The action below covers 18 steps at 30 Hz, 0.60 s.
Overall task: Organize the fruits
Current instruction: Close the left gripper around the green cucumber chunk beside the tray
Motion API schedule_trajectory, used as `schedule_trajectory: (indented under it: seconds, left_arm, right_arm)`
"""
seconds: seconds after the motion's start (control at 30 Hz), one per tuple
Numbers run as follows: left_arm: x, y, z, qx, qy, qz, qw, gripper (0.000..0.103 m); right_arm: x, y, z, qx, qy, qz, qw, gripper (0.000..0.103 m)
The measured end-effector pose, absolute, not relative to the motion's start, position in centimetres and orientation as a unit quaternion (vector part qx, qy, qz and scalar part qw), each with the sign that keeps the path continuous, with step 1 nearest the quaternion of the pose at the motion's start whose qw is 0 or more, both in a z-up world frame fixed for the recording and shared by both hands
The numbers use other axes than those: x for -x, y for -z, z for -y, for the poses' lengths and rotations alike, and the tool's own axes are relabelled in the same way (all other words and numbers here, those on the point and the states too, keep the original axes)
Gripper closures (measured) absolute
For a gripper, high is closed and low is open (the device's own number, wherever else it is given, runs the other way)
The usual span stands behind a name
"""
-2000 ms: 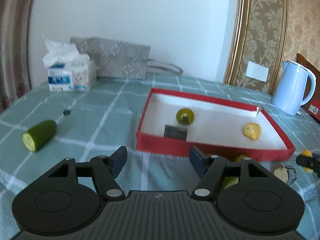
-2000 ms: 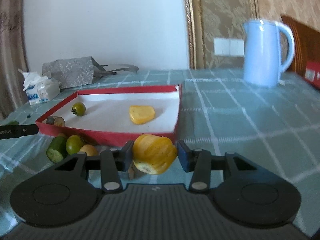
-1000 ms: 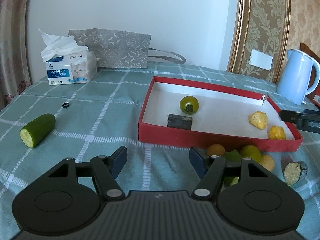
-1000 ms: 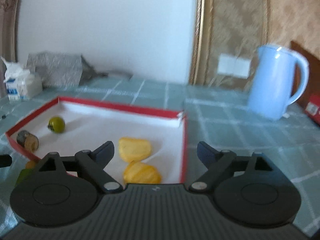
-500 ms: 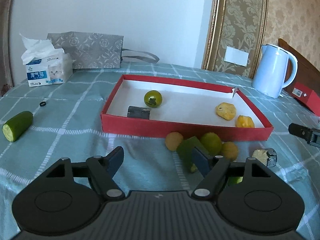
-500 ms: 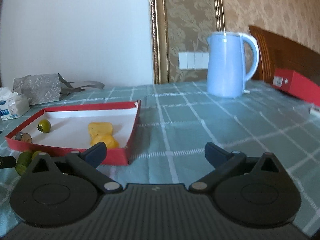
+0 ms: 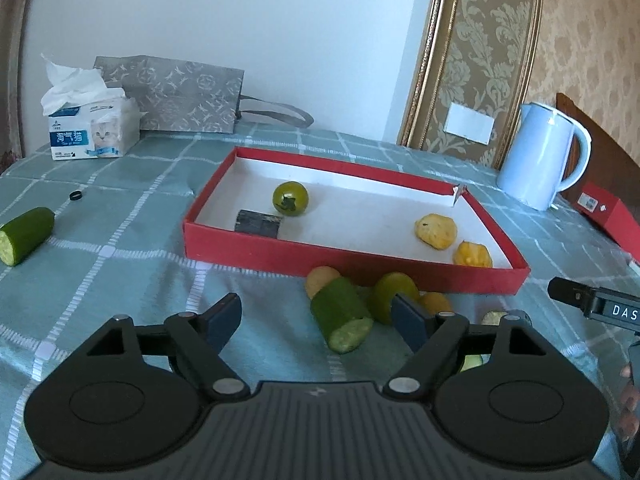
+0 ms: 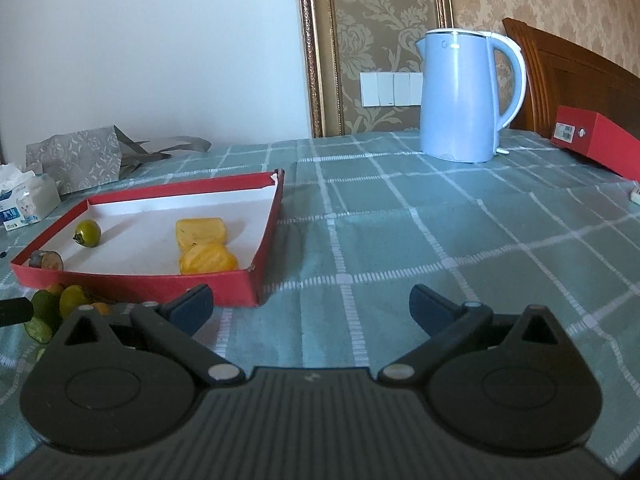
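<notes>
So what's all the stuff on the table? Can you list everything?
Red tray: 1, red with white inside, middle of table.
Green tomato: 1, inside tray, far left part.
Dark chunk: 1, inside tray by near wall.
Yellow fruit pieces: 2, inside tray, right end.
Cucumber piece: 1, green, on cloth before the tray.
Small fruits: several, yellow-green and orange, clustered there; exact count hidden.
Cucumber half: 1, green, far left.
Black ring: 1, left.
Tissue box: 1, white-blue, back left.
Paper bag: 1, grey, back.
Kettle: 1, light blue, back right.
Red box: 1, far right.
Left gripper: jaws open, near the cucumber piece.
Right gripper: jaws open, empty.
</notes>
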<state>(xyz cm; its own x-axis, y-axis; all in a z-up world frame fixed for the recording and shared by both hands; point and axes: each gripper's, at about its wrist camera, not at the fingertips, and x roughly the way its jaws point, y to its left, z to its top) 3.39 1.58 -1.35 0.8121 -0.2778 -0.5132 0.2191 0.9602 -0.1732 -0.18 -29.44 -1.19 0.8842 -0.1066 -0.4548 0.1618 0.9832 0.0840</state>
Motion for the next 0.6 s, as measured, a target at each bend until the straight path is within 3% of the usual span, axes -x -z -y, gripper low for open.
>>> schedule_trajectory:
  seconds: [0.6]
  left_arm:
    - [-5.4, 2.7, 1.4, -0.020, 0.075, -0.317, 0.945, 0.021]
  right_arm:
    - [0.2, 1.2, 29.4, -0.063, 0.065, -0.233, 0.968, 0.000]
